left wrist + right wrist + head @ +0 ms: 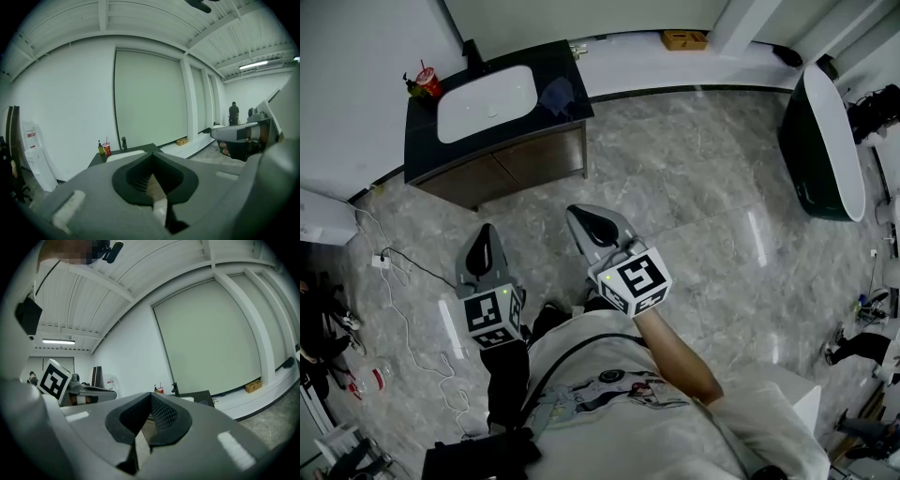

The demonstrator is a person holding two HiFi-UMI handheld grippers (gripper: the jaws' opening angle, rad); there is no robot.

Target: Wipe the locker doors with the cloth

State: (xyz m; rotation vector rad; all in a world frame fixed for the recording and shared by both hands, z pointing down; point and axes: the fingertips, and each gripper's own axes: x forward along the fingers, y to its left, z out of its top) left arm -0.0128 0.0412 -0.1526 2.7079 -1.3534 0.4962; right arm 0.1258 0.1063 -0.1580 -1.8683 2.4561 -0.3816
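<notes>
A dark vanity cabinet stands against the wall ahead, and its two brown doors (523,165) are closed. A dark blue cloth (558,95) lies on the black counter (572,70) to the right of the white basin (486,101). My left gripper (485,240) and right gripper (586,221) hover side by side over the marble floor, short of the doors. Both are shut and hold nothing. The left gripper view shows the left gripper (152,158) aimed at the counter (140,149). In the right gripper view, the right gripper (151,398) points the same way.
A red cup (428,82) and a black faucet (472,52) stand on the counter. A dark bathtub (825,141) sits at the right and a cardboard box (684,39) on the ledge behind. A power strip (382,262) with white cables lies on the floor at the left.
</notes>
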